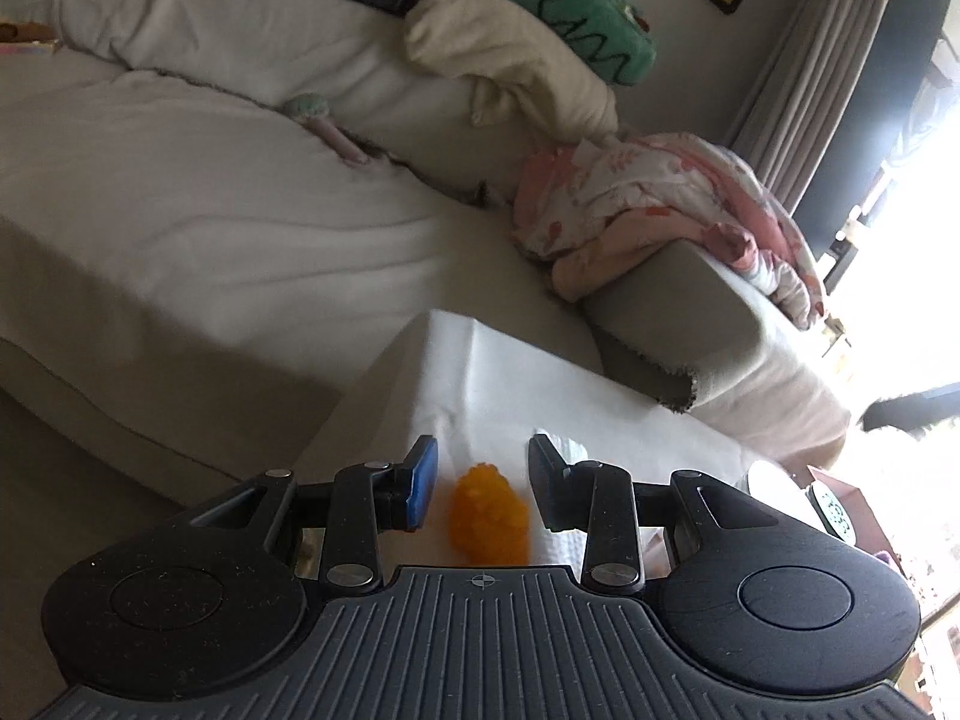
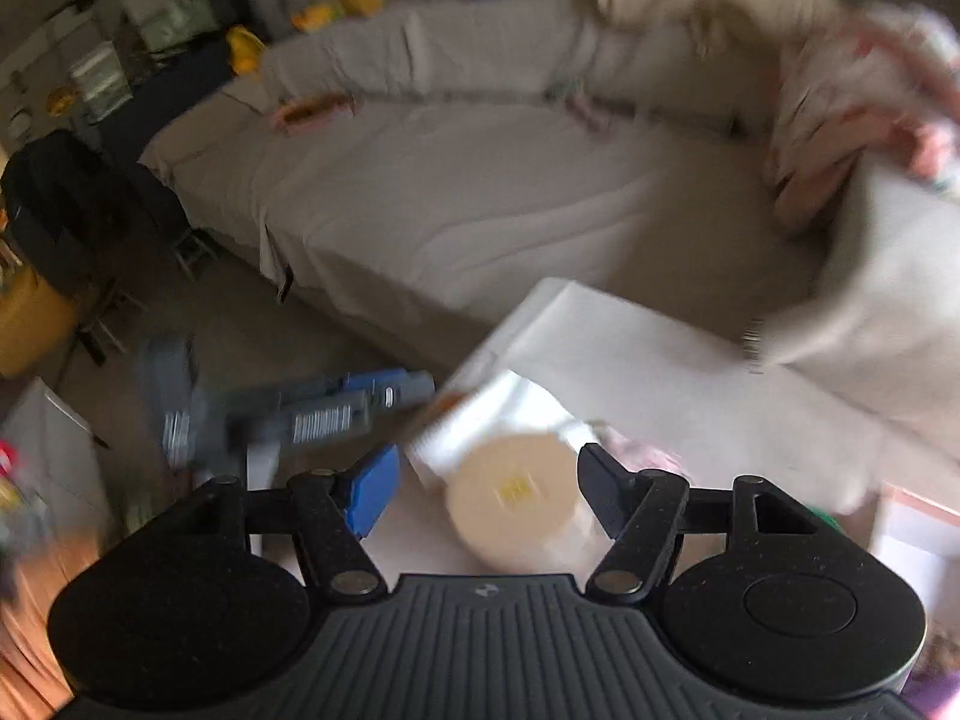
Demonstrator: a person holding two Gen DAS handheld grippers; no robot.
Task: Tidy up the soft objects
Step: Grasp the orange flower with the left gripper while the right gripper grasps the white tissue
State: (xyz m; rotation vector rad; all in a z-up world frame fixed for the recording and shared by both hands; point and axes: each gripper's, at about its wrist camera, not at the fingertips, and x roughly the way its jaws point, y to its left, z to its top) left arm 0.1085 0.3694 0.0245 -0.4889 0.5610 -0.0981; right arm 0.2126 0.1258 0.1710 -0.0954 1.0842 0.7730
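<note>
Between the spread fingers of the left gripper [image 1: 483, 489], a little nearer the blue-padded one, lies a small orange fuzzy thing [image 1: 489, 513] on the white cloth of the table [image 1: 600, 396]; the tongs stand open around it and neither pad seems to touch it. I judge it light and yielding (a plush or pompom, by the nap), so it should squash under the pads rather than slip, and the broad middle of its body looks the best place to close on. The right gripper [image 2: 487, 487] is likewise open, its fingers astride a round cream-coloured object [image 2: 516, 495] with a yellow mark on its face; the view is smeared with motion, so whether it is a soft cushion or a stiff roll I cannot tell, nor whether the pads touch it. Just beyond it lies something white and folded [image 2: 498, 414], and off beyond the blue pad a grey and blue tool [image 2: 312, 414] carries a barcode-like label too blurred to read. Ahead of both tongs stretches the covered sofa [image 1: 210, 210], with a floral pink blanket [image 1: 648, 210] bunched on its arm and a green plush cushion [image 1: 552, 6] up on its back. No brand or writing is legible anywhere
</note>
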